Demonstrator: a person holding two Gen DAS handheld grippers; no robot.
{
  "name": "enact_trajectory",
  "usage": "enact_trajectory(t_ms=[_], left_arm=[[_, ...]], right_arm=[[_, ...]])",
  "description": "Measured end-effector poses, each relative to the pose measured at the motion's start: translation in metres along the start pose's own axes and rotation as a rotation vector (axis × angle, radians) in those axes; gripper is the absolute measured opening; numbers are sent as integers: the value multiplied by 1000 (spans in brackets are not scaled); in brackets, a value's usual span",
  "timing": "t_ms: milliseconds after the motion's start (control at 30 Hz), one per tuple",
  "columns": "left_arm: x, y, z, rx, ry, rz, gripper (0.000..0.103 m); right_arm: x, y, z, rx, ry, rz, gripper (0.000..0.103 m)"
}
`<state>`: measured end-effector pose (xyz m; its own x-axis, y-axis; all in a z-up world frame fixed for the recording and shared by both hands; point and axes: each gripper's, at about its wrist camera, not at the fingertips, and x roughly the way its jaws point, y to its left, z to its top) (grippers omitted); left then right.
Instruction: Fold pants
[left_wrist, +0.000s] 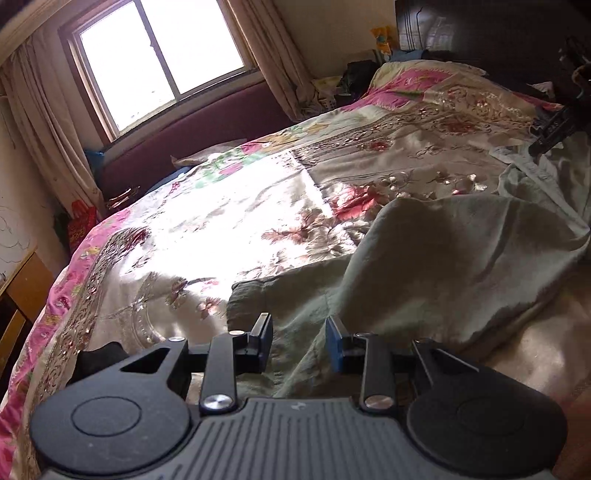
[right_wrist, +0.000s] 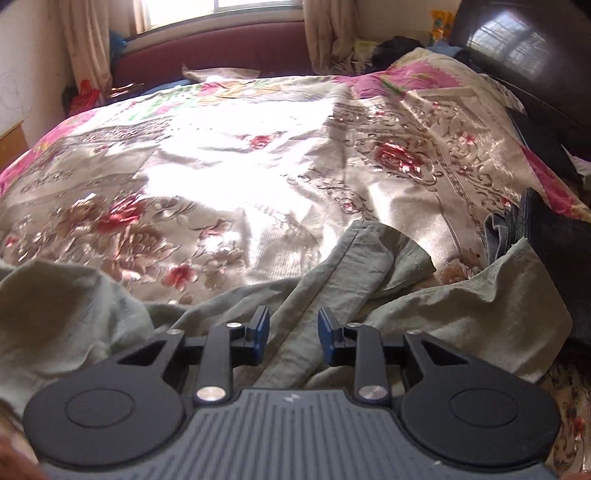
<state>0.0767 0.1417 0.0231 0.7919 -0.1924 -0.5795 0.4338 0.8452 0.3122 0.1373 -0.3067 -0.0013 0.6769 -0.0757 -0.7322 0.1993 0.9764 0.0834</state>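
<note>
Floral bedspread lit by window, green pants lay crumpled at near edge, your left gripper and right gripper both had jaws apart, gripping nothing.

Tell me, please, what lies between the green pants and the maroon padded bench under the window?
Only the floral bedspread lies there, sunlit, between the pants and the bench; the right wrist view shows it best.

Floral bedspread, window, curtains, dark headboard.
</note>
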Motion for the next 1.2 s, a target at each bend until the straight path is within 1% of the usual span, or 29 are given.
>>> enact_trajectory(t_ms=[33,67,100,167,233,267,333,400,433,467,500,533,600,700,767,833,867,900,933,1000,1100,1200], left_arm=[[6,-12,9,7,-19,-48,47],[10,-20,14,11,-30,-76,47],[18,-34,22,15,-47,-117,47],[29,-54,33,11,-65,-178,47],[39,-74,41,-17,-85,-253,47],[42,-83,44,-18,-91,-275,47],[46,-106,47,0,-111,-311,47],[49,-125,50,16,-114,-334,47],[50,-134,52,11,-107,-358,47],[51,-139,53,10,-102,-378,47],[51,-144,54,12,-100,-391,47],[50,-150,55,18,-100,-400,47],[49,-156,57,31,-101,-413,47],[47,-163,63,44,-106,-415,47],[42,-166,67,49,-121,-420,48],[41,-170,73,62,-138,-425,49],[41,-173,76,69,-143,-425,50],[41,-176,78,72,-146,-427,51],[42,-178,78,74,-145,-431,52],[44,-186,79,83,-133,-443,52],[48,-199,78,119,-113,-457,52],[51,-210,79,148,-94,-473,52]], right_arm=[[11,-6,9,57,12,-7,30],[19,-8,15,80,21,-13,30],[28,-8,22,84,31,-35,30],[46,-6,31,65,50,-110,30],[64,-6,38,60,79,-155,30],[73,-7,40,75,97,-172,31],[88,-10,41,103,142,-163,31],[97,-11,41,101,148,-176,30],[98,-12,40,94,144,-177,28],[97,-15,41,98,142,-165,19],[94,-19,40,107,141,-148,11],[88,-26,42,126,138,-118,1],[71,-35,44,141,107,-91,2],[32,-53,51,181,26,-22,2],[-6,-71,54,247,-64,64,2],[-41,-89,50,284,-157,110,2],[-58,-102,45,317,-196,108,2],[-69,-112,37,348,-215,104,2],[-77,-122,28,373,-227,95,2],[-86,-143,1,413,-230,44,2],[-83,-168,-36,476,-205,-19,2],[-61,-186,-58,537,-132,-51,2]])
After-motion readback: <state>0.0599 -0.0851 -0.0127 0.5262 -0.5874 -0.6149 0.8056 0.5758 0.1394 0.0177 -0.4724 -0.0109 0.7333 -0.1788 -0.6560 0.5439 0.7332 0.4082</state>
